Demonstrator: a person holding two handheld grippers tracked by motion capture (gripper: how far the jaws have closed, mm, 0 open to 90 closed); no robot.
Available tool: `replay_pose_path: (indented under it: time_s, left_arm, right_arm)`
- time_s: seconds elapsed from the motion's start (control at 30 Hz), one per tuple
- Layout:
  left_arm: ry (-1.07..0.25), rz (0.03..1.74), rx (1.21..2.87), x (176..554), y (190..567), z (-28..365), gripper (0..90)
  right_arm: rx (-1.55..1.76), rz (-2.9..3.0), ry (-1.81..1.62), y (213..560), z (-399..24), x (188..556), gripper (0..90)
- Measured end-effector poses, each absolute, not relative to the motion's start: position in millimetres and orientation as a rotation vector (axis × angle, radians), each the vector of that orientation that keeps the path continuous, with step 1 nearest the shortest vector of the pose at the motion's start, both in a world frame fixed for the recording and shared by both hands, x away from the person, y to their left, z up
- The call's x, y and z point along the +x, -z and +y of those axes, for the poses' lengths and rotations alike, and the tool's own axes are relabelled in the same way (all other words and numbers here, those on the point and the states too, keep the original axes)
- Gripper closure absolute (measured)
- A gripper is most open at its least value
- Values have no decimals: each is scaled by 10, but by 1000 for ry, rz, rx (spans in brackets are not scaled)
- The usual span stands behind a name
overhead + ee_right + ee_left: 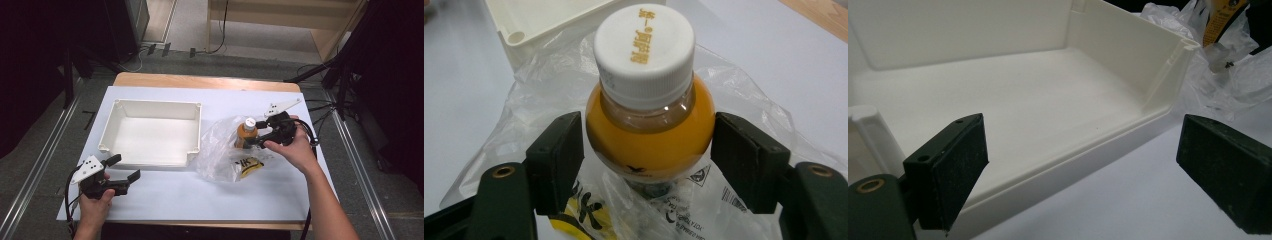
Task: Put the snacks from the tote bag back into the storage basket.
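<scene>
Over on the right side of the table (165, 195), the right hand (295, 150) reaches in with its wrist bent leftward, pointing the right tool (251, 139) level at an orange juice bottle (651, 127). That bottle stands upright on a crinkled clear plastic bag (220, 155), just beside the white tray (111, 127). Its round body sits between the jaws, which flank it closely on both sides; whether the pads press on it I cannot tell. Near the front left corner, the left hand (95, 200) rests low, its left tool (123, 167) released, jaws wide apart and aimed at the tray's near wall.
</scene>
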State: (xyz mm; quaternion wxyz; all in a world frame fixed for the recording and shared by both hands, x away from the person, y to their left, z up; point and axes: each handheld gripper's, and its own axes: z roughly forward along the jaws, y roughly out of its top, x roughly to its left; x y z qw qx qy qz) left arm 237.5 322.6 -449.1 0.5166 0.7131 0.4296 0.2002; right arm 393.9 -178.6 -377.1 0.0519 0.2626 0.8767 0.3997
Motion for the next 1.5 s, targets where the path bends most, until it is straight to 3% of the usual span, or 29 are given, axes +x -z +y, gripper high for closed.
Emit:
replay_pose_path:
  time_s: [1.0,1.1,1.23,1.5]
  left_arm:
    - [-464,1036,1700,2359,4500,3229,69]
    - [-462,1038,1698,2359,4501,3231,69]
    - [-461,1040,1694,2361,4503,3232,73]
    - [-462,1045,1696,2363,4504,3230,73]
  right_arm:
    - [793,2705,-1108,3895,-1563,4016,223]
    - [798,2712,-1107,3905,-1554,4027,225]
    - [818,2706,-1113,3900,-1567,4033,294]
    - [831,2691,-1107,3897,-1560,4023,302]
